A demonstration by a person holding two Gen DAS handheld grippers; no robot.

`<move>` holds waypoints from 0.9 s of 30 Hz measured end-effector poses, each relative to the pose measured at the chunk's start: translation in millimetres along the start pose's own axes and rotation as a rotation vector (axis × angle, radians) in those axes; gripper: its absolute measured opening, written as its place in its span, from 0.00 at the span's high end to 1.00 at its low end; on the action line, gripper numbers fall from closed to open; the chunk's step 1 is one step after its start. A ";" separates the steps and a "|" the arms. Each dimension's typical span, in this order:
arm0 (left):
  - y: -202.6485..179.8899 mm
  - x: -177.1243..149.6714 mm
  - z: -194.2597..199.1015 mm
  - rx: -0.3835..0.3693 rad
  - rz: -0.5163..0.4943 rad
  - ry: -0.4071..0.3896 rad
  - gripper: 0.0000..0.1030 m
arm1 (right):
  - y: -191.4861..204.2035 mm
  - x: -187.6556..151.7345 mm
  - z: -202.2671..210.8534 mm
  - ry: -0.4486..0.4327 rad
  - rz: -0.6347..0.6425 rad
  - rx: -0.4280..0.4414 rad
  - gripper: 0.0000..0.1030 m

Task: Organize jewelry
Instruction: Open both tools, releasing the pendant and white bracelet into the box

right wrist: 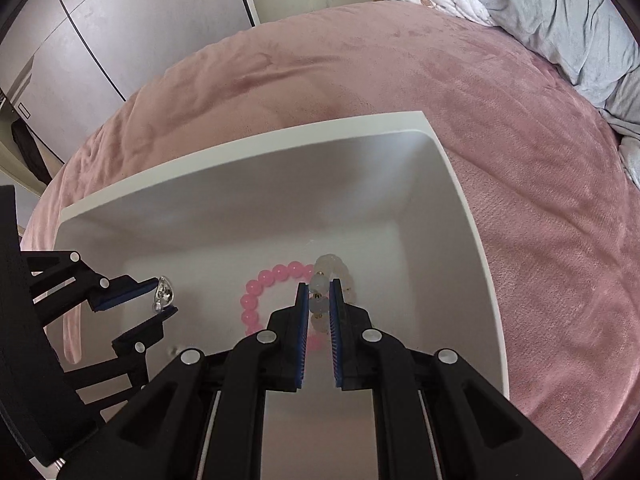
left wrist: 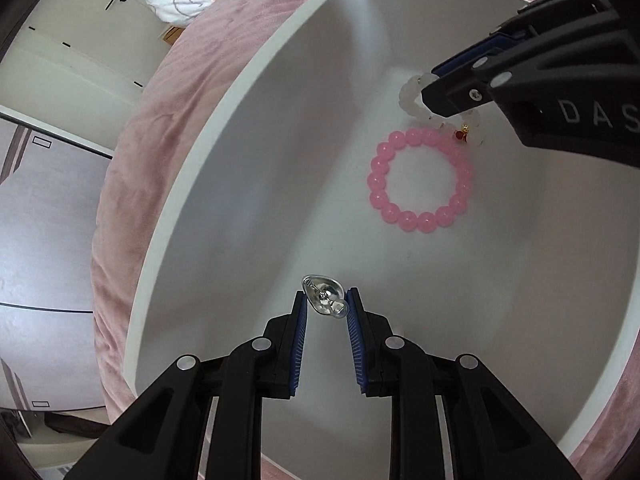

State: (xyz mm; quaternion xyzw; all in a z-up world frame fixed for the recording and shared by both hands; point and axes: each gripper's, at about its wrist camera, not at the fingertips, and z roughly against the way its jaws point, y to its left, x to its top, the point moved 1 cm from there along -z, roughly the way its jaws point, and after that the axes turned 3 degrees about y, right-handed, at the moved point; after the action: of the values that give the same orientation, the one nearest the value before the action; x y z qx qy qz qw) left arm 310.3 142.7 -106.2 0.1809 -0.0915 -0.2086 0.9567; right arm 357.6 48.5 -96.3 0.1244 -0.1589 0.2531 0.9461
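Tray: plain white, grey-shaded inside. Bead bracelet, centre right: glossy pink. Second bracelet: milky white, with a red and gold charm. Earring: silver. Gripper pads: blue on black. Blanket: dusty pink. Quilt, upper right: pale grey.

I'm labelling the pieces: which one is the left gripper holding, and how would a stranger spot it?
Find the white tray on the pink bedspread. Over its floor, well apart from the pink bracelet, the left gripper holds a small silver earring in its jaws. It is the only shiny metal piece; the others are bead loops.
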 end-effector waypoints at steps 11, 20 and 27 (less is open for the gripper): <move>1.2 -0.7 13.1 -0.016 0.033 -0.032 0.55 | -7.9 -4.1 13.8 -0.011 -0.017 0.004 0.69; 3.7 -12.8 47.1 -0.016 0.068 -0.134 0.42 | -14.0 -14.6 49.1 -0.042 -0.013 -0.028 0.62; 10.1 -30.2 80.9 0.009 0.088 -0.233 0.30 | -11.0 -29.0 88.6 -0.091 0.002 -0.037 0.53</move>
State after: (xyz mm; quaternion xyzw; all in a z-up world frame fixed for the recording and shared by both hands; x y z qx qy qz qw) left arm 266.7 139.5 -31.0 0.1554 -0.2111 -0.1856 0.9470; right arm 318.4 -1.5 -27.2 0.1179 -0.2064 0.2452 0.9399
